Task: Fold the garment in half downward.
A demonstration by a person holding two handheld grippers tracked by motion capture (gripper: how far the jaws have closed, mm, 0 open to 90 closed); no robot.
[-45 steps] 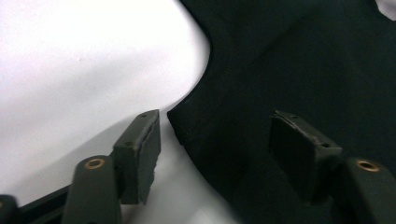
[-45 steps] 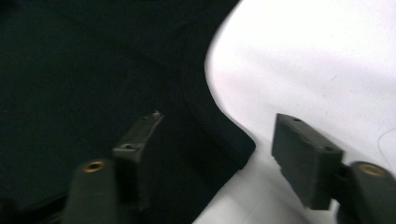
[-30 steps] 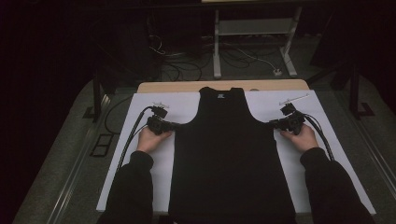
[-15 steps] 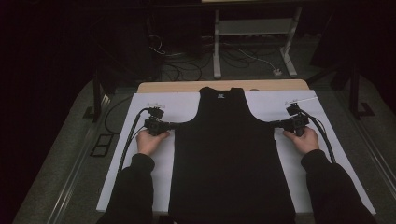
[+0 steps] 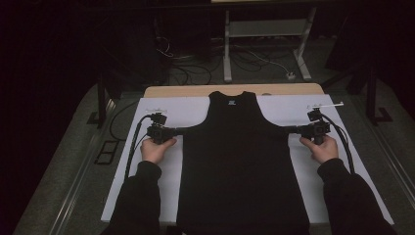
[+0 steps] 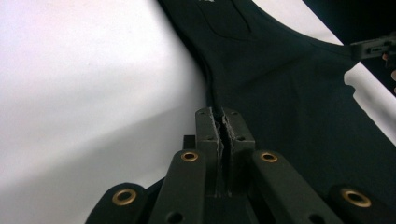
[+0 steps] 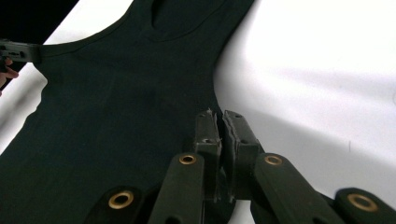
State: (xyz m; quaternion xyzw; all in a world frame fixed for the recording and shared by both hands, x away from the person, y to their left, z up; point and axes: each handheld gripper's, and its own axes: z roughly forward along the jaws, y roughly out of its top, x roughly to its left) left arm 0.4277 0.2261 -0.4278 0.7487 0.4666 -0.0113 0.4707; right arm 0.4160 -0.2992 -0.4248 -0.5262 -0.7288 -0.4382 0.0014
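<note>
High view shows a black tank top (image 5: 242, 161) lying flat, neck toward 12 o'clock, in the middle of a white sheet (image 5: 161, 110) that covers the table. At 9 o'clock of the garment the left gripper (image 5: 182, 130) is clenched on the underarm edge; the left gripper view shows cloth pinched between its jaws. At 3 o'clock the right gripper (image 5: 288, 129) grasps the opposite underarm edge likewise. Each hand (image 5: 156, 149) sits behind its gripper, cables (image 5: 134, 142) trailing toward 6 o'clock.

A black sleeveless top (image 5: 242, 166) lies flat and face up, neckline at the far end. Each underarm corner is pinched between a pair of closed jaws, stretching the cloth taut between them.
</note>
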